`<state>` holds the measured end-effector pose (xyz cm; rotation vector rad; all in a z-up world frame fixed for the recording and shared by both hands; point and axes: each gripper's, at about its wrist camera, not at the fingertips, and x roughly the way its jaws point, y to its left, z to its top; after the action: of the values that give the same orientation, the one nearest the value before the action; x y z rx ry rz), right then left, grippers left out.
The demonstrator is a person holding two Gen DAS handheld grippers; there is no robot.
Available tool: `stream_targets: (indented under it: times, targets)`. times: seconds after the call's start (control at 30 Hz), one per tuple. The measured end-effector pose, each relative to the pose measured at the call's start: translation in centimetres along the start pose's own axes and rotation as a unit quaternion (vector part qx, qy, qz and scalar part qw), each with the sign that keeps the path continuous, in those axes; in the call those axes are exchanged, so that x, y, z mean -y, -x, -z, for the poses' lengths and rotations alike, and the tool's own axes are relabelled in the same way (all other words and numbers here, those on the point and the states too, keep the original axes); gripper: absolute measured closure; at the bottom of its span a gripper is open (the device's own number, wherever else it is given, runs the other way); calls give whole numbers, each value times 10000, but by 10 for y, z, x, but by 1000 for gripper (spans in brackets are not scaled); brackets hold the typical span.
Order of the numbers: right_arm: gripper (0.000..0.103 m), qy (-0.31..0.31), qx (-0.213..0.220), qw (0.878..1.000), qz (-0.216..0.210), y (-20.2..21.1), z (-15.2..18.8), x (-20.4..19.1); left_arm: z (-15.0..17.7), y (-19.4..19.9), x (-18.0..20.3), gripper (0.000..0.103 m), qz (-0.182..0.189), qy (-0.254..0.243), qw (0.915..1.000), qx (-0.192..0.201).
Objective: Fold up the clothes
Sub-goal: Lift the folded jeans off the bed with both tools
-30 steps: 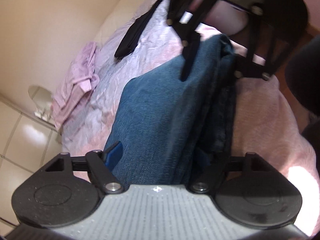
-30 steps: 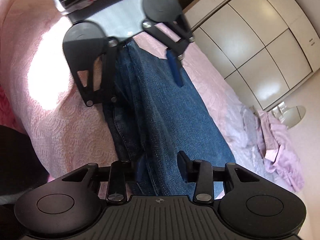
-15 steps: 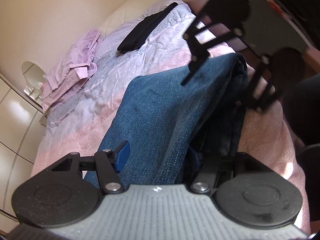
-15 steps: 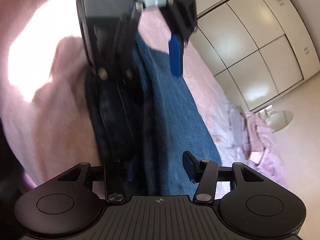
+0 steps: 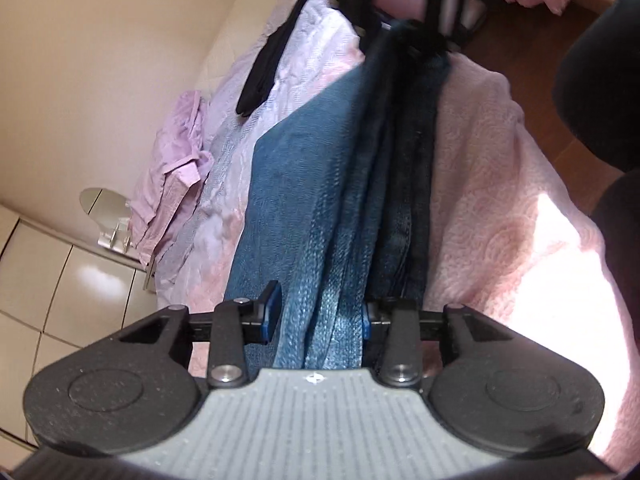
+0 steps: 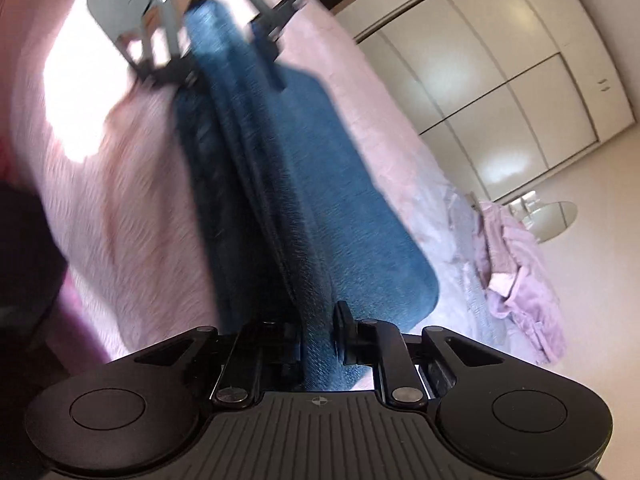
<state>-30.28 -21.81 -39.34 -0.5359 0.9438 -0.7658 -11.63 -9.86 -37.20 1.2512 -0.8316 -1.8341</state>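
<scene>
— Blue denim ran down the middle of both views: the jeans [image 5: 304, 184] lay lengthwise on the bed [image 5: 500, 168], folded along their length, with the pink cover showing on both sides.

— Where were the grippers?

— One at each end, facing each other. The left gripper [image 5: 318, 312] sat at the near end in its own view, and its fingers [image 5: 271, 308] had just been closing; a bunched fold of the jeans stood between them and filled the gap, so they were clamped on the cloth. The right gripper [image 6: 320, 340] sat at the other end. Its fingers [image 6: 343, 332] had just been closing too and stood nearly together, pinching a thin edge of the jeans.

— Was the cloth lifted?

— The ends rose into the fingers; the middle stretch looked to rest on the bed, though the right view was blurred and I could not tell for certain.

— Anything else on the bed?

— A dark garment [image 5: 272, 56] lay on the pale lilac sheet [image 5: 320, 36] well apart from the jeans. A pink garment [image 5: 168, 168] was heaped at the bed's edge near the wall, beside a small round mirror [image 5: 106, 204]. Cupboard doors [image 6: 500, 80] showed past the bed in the right view. A person's dark sleeve [image 5: 600, 80] filled the corner of the left view.
</scene>
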Motion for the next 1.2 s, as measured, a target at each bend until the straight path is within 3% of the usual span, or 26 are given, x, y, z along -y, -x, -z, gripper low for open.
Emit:
stream_targets:
  times: [0.2,0.3,0.43,0.47,0.57,0.87,1.07,1.2]
  targets:
    - [88,-822,205,9964,-30,1,-10,17,9,4,-36,64,-277,-350,9990,-68]
    - [88,-986,400,9943,-13,7,-36,27,23,0,-58,68,-484,-398,9977,-253]
    - [88,-641,465,9967,-183,-10,-69,24,56,-9,-47,68,-151,-105,9987,-470]
    - [88,-496,431,9975,-247,-15,-72,18,62,-10,-36,74,-38,-103,9987,-492]
    - [88,-239,425,9984,-290,-19,-58,2,65,-6,-22,78,-196,21,9988,-438]
    - [81,-275,356,9987,-229,-1,-36,-3,77,26,-35,62,-141,220,9987,-448]
    - [86,-351,349,9984,-261,10,-31,-15,70,29,-27,69,-157,197,9986,-461]
    - [88,-455,292,9984,-146,30,-19,-16,64,38,-17,74,-141,270,9992,-251]
